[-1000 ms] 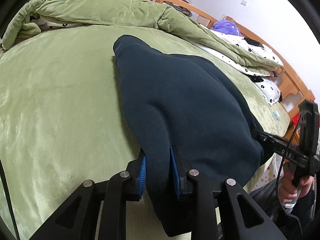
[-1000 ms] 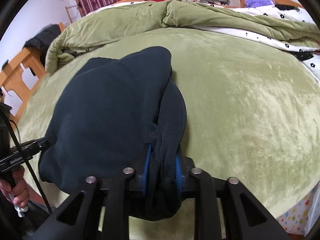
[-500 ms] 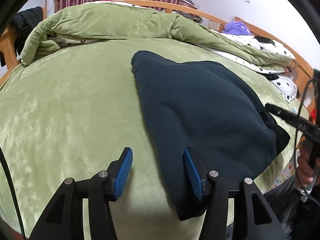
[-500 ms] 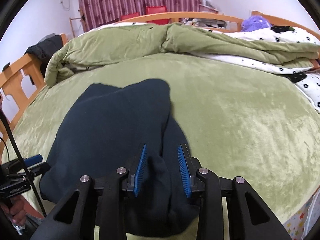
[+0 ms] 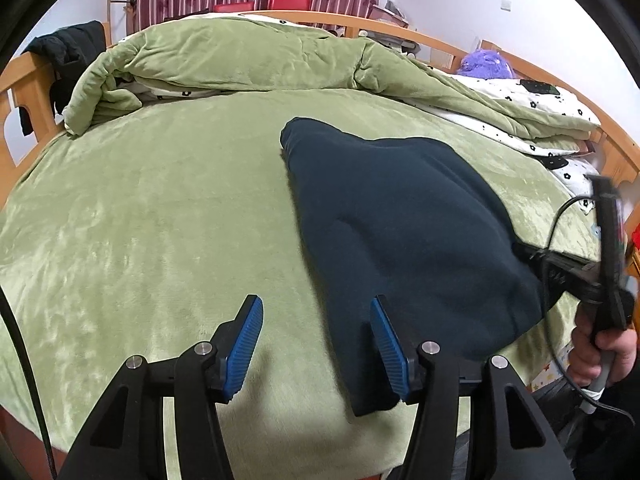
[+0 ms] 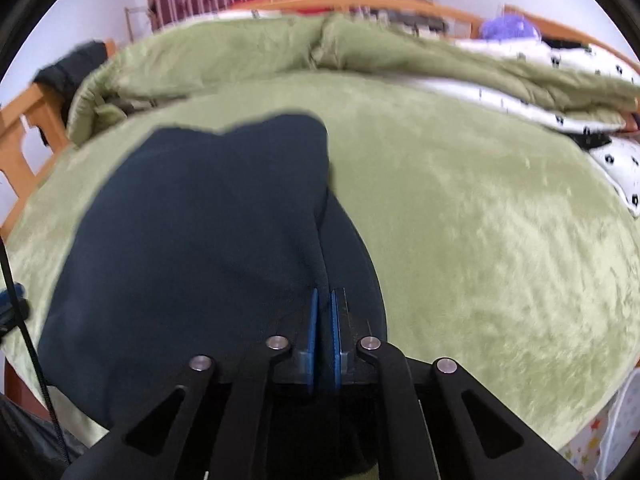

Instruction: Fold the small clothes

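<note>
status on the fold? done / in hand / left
Done: the dark garment lies doubled into a compact shape on the green blanket. In hand: nothing; left gripper is open beside its edge, right gripper shut with no cloth visibly pinched. Left: whether another fold follows, I can't tell.

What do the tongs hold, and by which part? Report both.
Left tongs open, holding nothing. Right tongs shut over the garment; no cloth shows between them.

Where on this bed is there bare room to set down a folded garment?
Free: the green sheet between the dark garment and the wooden bed rail, and the sheet on the garment's other side, before the spotted bedding. Crowded: the far edge, under the rolled quilt.
</note>
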Motion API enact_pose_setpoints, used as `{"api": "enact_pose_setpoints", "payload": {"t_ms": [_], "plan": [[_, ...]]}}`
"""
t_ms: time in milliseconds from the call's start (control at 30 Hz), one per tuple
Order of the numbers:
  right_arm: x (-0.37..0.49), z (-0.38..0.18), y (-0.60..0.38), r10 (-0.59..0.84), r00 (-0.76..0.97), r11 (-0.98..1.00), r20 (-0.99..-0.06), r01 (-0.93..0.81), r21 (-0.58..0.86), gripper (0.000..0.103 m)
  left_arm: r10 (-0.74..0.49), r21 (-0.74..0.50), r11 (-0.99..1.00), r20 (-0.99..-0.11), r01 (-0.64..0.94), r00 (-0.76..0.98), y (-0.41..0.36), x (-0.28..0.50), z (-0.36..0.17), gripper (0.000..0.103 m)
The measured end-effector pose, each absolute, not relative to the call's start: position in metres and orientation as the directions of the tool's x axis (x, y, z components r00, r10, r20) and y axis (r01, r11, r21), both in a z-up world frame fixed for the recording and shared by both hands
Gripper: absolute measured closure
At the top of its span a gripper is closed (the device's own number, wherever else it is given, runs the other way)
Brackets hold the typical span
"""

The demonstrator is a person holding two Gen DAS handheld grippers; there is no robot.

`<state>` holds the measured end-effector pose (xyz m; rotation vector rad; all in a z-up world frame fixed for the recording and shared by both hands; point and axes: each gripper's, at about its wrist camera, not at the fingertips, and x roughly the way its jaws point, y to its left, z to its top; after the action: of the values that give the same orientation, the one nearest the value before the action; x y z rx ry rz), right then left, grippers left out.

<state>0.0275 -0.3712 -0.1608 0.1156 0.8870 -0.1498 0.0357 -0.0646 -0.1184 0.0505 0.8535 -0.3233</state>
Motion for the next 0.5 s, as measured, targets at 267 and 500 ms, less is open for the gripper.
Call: {"api": "enact_pose_setpoints", "payload": {"t_ms": [267, 500], "plan": [[0.021, -0.139, -0.381, -0.066, 0.645, 0.974, -0.761, 0.209, 0.093, 0.096, -0.245, -0.079, 0.957, -0.735, 0.28, 0.632, -0.062, 0.04, -0.111, 0.047], [0.044, -0.114, -0.38, -0.043, 0.687, 0.979, -0.725, 0.176, 0.108, 0.087, -0.244, -0.091, 0.961, -0.716, 0.259, 0.654, -0.059, 0.073, -0.101, 0.046]]}}
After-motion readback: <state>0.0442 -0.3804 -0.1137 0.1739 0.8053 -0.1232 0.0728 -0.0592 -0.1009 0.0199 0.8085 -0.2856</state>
